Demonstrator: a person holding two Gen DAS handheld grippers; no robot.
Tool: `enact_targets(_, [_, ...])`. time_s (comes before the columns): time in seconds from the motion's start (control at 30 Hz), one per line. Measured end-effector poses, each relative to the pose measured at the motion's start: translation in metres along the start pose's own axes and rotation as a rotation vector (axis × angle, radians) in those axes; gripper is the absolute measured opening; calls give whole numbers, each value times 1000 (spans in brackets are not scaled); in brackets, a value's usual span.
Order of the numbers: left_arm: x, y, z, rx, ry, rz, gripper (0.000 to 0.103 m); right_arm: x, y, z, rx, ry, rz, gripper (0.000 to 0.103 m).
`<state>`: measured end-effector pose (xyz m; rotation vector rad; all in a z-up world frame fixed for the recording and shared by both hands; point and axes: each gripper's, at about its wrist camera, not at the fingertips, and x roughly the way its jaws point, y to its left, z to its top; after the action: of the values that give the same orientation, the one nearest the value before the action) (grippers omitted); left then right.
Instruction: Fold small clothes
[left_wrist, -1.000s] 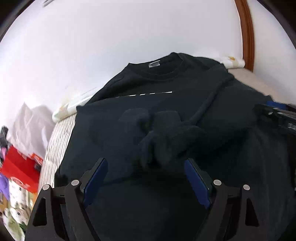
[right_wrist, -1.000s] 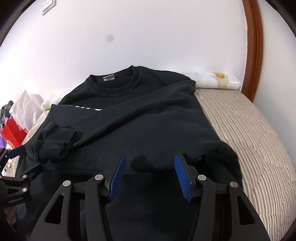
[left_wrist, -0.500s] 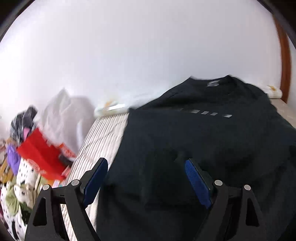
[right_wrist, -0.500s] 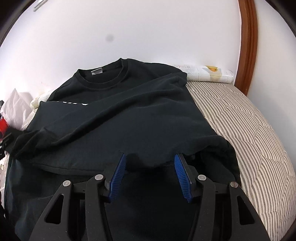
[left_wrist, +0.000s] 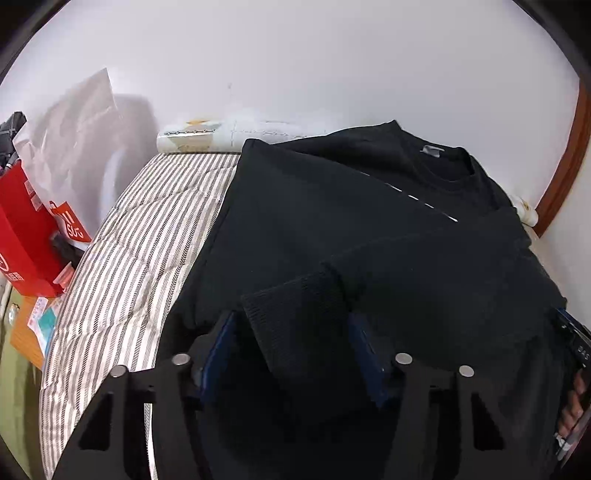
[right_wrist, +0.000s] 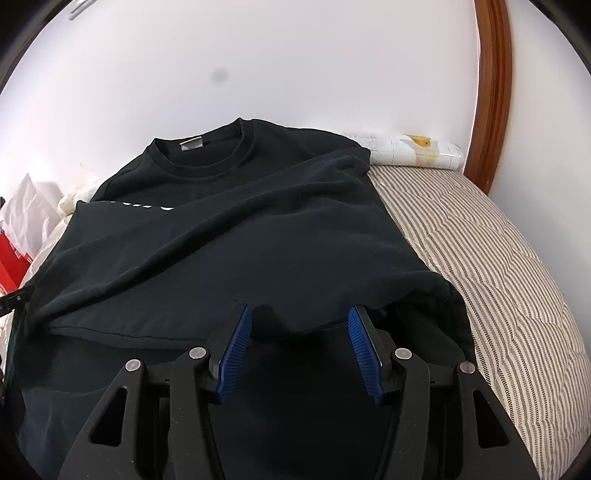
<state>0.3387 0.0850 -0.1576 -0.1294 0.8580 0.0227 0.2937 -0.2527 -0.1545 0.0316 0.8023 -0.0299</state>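
Your left gripper (left_wrist: 291, 347) straddled sweatshirt (right_wrist: 229, 236) cuff (left_wrist: 295, 306), jaws spread, ungripped; right gripper (right_wrist: 300, 343) jaws spread over hem.

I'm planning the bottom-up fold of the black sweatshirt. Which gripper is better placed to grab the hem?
Right. The right gripper is open directly at the black sweatshirt's bottom edge. The left gripper is open around the sleeve cuff instead.

1. Black sweatshirt (right_wrist: 240, 236) lies on striped mattress (right_wrist: 491, 258), one sleeve (right_wrist: 207, 225) folded across the chest.
2. Right gripper (right_wrist: 300, 325) spread wide at the hem; contact with fabric apparently none, though unclear.
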Motion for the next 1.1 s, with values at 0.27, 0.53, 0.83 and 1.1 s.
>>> enact_targets(0.27, [-31, 10, 17, -8, -103, 1, 6, -4, 2, 1, -9, -30, -1, 54])
enact_targets(0.53, [-28, 10, 52, 24, -180, 121, 3, -5, 7, 24, -30, -70, -31, 54])
enact_targets(0.83, [16, 28, 46, -5, -57, 125, 2, 31, -4, 22, -4, 1, -90, 55])
enact_targets(1.1, [-1, 26, 26, -18, -38, 89, 8, 12, -11, 13, 18, -17, -36, 55])
